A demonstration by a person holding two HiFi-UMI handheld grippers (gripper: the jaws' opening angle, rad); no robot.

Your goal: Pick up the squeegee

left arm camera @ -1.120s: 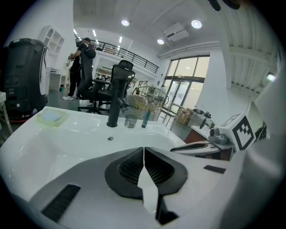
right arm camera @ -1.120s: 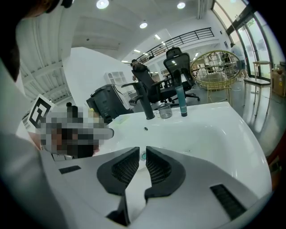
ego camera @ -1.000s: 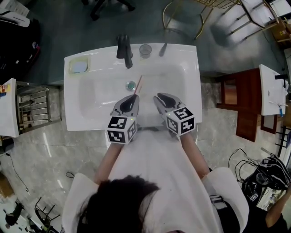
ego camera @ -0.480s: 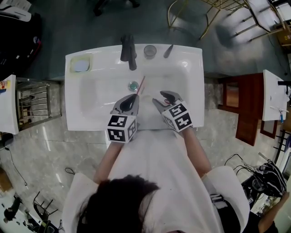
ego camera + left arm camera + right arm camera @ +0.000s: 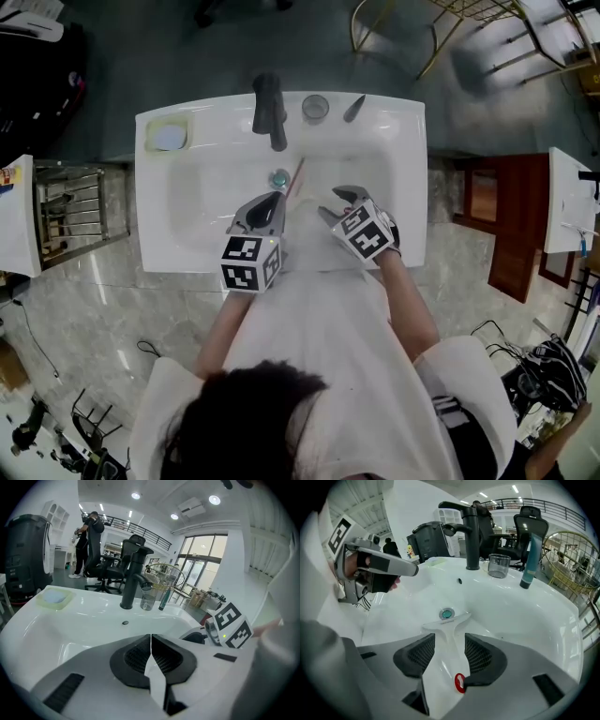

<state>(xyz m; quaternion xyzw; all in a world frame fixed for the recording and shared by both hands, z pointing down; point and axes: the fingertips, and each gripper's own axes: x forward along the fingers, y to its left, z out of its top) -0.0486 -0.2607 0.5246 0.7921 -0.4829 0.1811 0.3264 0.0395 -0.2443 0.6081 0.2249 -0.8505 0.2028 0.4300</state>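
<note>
The left gripper [image 5: 151,641] hangs over the near rim of the white sink [image 5: 152,216]. Its jaws are clenched together with nothing between them, and it sits about where it was a second ago. In the middle of the basin the squeegee [image 5: 446,623] lies flat, with its blade just beside the drain [image 5: 446,614] and its handle running back toward the person. The right gripper [image 5: 449,638] is lower in the basin than in the earlier frame and has rolled, so its marker cube now sits tilted. Its jaws have just been opening and now stand released, one on each side of the squeegee's handle. On the far rim stand a black tap [image 5: 471,536], a glass [image 5: 499,566] and a teal tube [image 5: 528,562].
</note>
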